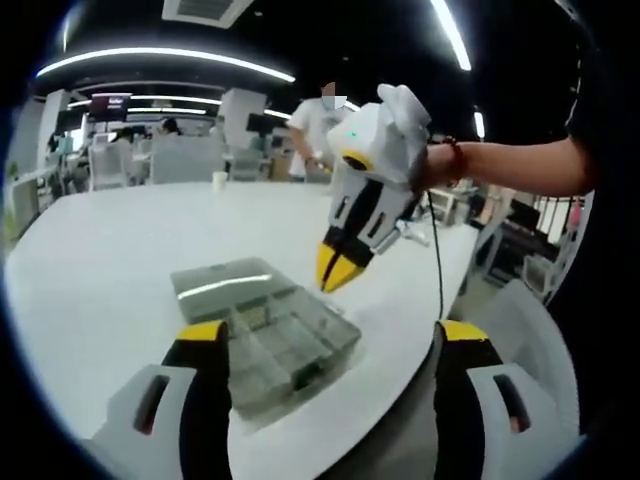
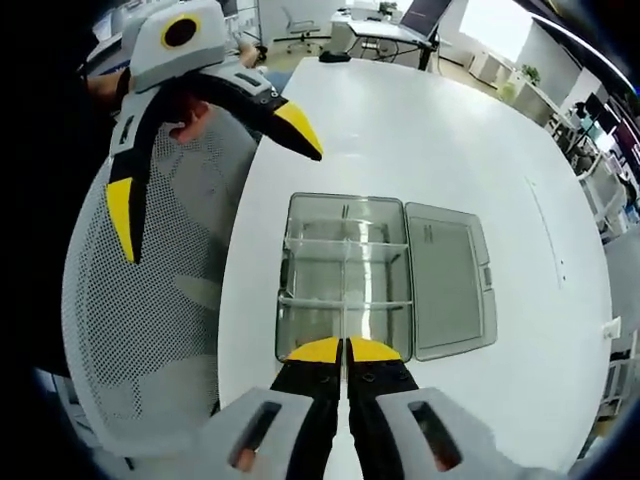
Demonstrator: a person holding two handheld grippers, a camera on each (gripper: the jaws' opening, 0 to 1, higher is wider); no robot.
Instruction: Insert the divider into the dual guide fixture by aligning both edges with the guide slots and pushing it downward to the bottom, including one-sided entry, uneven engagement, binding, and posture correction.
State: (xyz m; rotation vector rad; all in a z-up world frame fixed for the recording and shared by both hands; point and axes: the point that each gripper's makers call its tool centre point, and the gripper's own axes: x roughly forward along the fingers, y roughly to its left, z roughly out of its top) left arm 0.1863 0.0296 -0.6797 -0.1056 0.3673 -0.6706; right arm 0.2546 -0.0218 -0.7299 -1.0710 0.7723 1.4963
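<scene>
A clear plastic box lies open on the white table, its flat lid folded out beside it. Clear partitions cross inside it, one long and two across. My right gripper hovers over the box's near edge, jaws shut, and I see nothing between them. In the left gripper view the same box sits near the table's edge with the right gripper pointing down just above its far side. My left gripper stands open, wide of the box, and it also hangs open over the chair.
A grey mesh chair stands against the table's edge beside the box. A person's forearm holds the right gripper. Desks, chairs and another person are in the background beyond the table's far side.
</scene>
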